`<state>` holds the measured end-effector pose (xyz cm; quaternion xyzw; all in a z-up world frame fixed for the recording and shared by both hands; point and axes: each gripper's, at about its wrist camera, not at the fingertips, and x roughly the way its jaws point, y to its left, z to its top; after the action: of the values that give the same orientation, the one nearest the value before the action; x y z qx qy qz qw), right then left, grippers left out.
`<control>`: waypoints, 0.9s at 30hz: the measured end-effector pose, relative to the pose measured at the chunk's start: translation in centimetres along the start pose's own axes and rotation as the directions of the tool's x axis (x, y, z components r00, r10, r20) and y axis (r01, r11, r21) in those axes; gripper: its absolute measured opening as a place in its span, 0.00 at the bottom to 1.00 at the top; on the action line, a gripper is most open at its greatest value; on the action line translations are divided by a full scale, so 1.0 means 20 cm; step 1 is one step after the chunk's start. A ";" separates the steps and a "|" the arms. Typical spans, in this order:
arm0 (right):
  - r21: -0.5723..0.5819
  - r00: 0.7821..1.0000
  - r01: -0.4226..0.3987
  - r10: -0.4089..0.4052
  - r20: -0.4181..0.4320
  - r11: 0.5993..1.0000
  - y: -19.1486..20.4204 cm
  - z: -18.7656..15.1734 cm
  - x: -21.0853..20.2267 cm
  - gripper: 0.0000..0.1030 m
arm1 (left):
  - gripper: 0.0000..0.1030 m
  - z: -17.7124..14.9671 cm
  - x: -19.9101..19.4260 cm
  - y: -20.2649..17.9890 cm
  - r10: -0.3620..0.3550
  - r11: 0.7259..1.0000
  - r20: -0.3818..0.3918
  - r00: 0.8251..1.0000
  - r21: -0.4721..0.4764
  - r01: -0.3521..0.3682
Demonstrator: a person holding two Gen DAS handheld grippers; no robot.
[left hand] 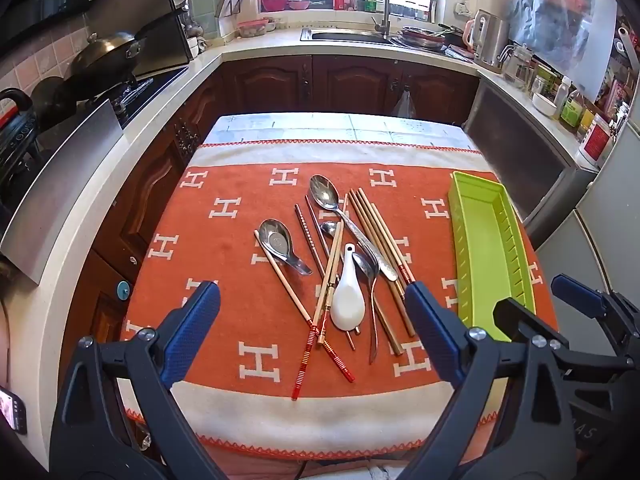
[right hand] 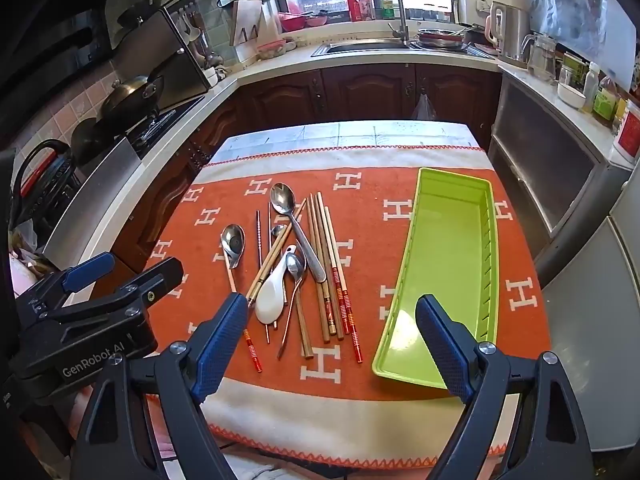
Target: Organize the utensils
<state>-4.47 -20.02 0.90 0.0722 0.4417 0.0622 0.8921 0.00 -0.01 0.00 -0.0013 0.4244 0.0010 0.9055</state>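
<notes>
Left gripper (left hand: 312, 300) and right gripper (right hand: 332, 312): jaws wide, nothing held. Spoons (left hand: 325, 194) and chopsticks (left hand: 372, 232) heaped beside green tray (right hand: 448, 264).

My left gripper (left hand: 312, 300), black with blue textured pads (left hand: 192, 332), points forward and down, and its jaws stand wide apart with nothing between them. My right gripper (right hand: 332, 312), of the same black frame and blue pads (right hand: 444, 344), is also tilted downward, with its jaws wide and holding nothing. The two grippers are side by side, near each other, and each is visible at the edge of the other's view.
</notes>
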 end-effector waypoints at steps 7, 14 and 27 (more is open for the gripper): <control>-0.010 1.000 -0.009 0.009 0.004 1.000 0.01 0.00 0.00 0.78 | 0.89 0.01 0.00 -0.01 0.005 1.000 0.008 1.000 0.003 -0.005; -0.014 1.000 -0.014 0.014 -0.002 1.000 0.02 0.02 0.00 0.78 | 0.89 0.01 -0.01 0.01 0.007 1.000 0.015 1.000 0.004 -0.007; -0.036 1.000 -0.017 0.017 0.001 0.999 0.04 0.03 -0.02 0.78 | 0.88 0.02 -0.04 0.04 0.000 1.000 0.006 1.000 -0.021 0.000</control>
<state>-4.18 -19.24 1.72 0.0598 0.4394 0.0778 0.8929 -0.09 0.80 0.85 -0.0107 0.4218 0.0056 0.9066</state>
